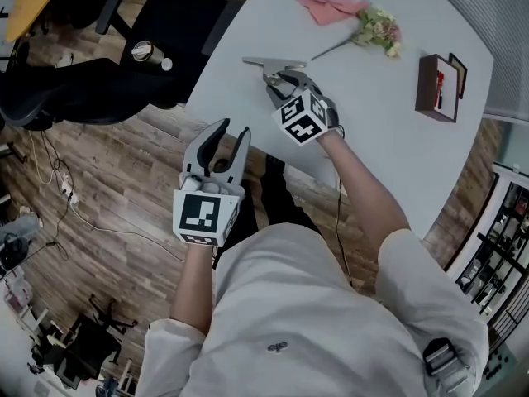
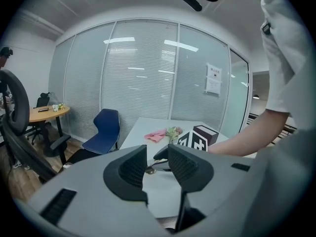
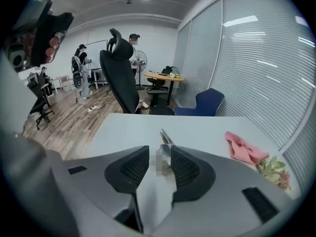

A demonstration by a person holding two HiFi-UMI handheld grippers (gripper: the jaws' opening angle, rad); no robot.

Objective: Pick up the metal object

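The metal object (image 1: 263, 61), a flat silvery blade with a handle, lies near the left edge of the white table (image 1: 372, 139). My right gripper (image 1: 281, 83) is right at its handle end, jaws open. In the right gripper view the metal object (image 3: 166, 138) lies just past the tips of my right gripper (image 3: 160, 166), partly behind the right jaw. My left gripper (image 1: 225, 136) hovers open and empty off the table, over the wooden floor. The left gripper view looks past my left gripper (image 2: 158, 166) to the metal object (image 2: 156, 168) and the right gripper's marker cube (image 2: 196, 140).
A pink cloth (image 1: 332, 8), a flower sprig (image 1: 376, 30) and a brown box (image 1: 438, 88) lie farther back on the table. Black office chairs (image 1: 107, 81) stand left of the table, with a cup (image 1: 145, 52) on one. Cables run across the floor.
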